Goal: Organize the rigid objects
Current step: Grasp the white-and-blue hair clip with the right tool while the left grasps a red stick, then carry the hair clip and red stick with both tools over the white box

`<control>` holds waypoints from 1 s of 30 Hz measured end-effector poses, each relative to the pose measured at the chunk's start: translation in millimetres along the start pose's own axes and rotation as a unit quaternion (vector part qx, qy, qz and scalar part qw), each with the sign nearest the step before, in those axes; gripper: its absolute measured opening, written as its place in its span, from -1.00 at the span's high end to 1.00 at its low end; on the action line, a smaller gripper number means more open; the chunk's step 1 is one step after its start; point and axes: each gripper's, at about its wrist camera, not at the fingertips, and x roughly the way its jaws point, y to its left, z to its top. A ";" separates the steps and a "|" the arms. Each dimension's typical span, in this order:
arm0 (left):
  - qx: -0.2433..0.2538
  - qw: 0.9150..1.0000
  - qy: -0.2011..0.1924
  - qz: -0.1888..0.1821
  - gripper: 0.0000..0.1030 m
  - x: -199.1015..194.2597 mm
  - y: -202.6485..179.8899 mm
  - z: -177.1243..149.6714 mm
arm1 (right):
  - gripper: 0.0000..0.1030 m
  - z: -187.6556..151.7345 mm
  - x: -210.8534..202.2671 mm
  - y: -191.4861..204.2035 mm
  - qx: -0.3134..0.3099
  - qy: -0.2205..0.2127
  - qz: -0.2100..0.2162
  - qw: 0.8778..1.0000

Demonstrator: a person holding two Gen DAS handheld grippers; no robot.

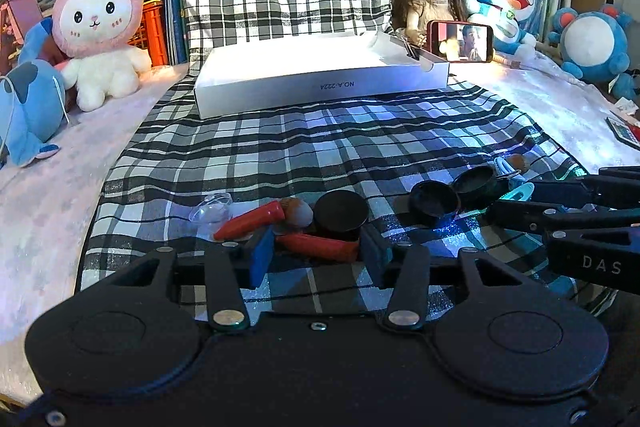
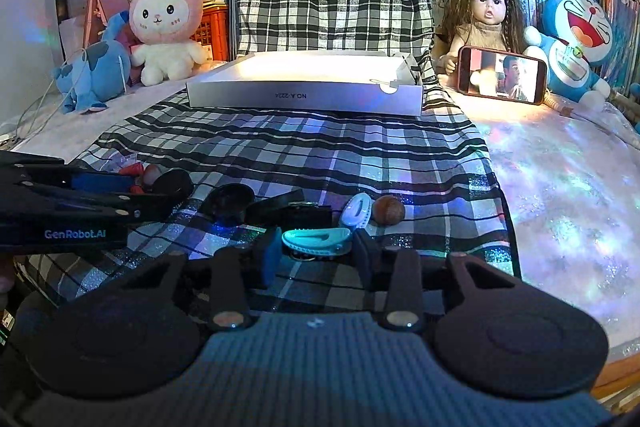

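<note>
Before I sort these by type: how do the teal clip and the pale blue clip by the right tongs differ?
The teal clip is darker and lies flat, sideways between the open right tongs; the pale blue clip is lighter and stands tilted, farther off beside a brown ball. The teal clip looks bigger, perhaps only because it is nearer. Both are slotted oval plastic clips on the plaid cloth.

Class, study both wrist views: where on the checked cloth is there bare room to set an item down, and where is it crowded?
Free: the wide band of checked cloth between the white box and the row of small items. Crowded: the near strip, where red cylinders, black lids, a teal clip and both the left gripper and right gripper sit.
</note>
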 end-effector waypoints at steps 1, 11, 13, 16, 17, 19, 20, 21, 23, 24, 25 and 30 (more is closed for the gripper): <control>-0.003 1.000 0.000 0.001 0.11 0.0 -0.8 -0.2 | 0.14 0.3 0.4 -0.3 0.001 0.000 0.001 1.000; 0.001 1.000 -0.010 0.012 0.19 -4.2 -7.2 -3.2 | 0.15 0.0 -0.4 -0.9 0.003 -0.002 0.006 1.000; -0.010 1.000 -0.009 0.007 0.19 -7.2 -6.3 -3.3 | 0.15 0.0 -1.5 -0.2 0.002 -0.002 0.006 1.000; -0.015 1.000 -0.011 0.001 0.19 -12.4 -6.2 -2.6 | 0.15 1.2 -5.6 1.6 -0.003 -0.007 0.007 1.000; -0.015 1.000 -0.013 0.001 0.19 -14.5 -6.6 -1.5 | 0.15 2.1 -7.3 2.3 -0.005 -0.010 0.007 1.000; -0.017 1.000 -0.018 0.000 0.19 -17.7 -6.8 1.0 | 0.15 4.7 -9.5 2.9 -0.009 -0.015 0.006 1.000; -0.020 1.000 -0.021 -0.001 0.19 -19.4 -6.3 3.3 | 0.15 6.1 -10.6 2.8 -0.009 -0.018 0.005 1.000; -0.023 0.999 -0.022 -0.003 0.19 -20.5 -5.4 5.0 | 0.15 7.7 -11.3 2.4 -0.007 -0.019 0.005 1.000; -0.031 0.999 -0.026 -0.005 0.19 -21.8 -2.9 9.0 | 0.15 10.8 -12.8 0.7 -0.004 -0.023 0.004 1.000; -0.035 0.999 -0.026 -0.004 0.19 -21.6 -1.3 10.8 | 0.15 12.0 -13.2 -0.3 -0.002 -0.024 0.003 1.000; -0.038 0.999 -0.026 -0.003 0.19 -21.0 0.4 12.4 | 0.15 13.2 -13.5 -1.5 -0.001 -0.026 0.001 1.000; -0.053 0.998 -0.025 0.003 0.19 -17.1 8.5 15.7 | 0.15 16.5 -13.6 -9.7 0.014 -0.025 -0.005 1.000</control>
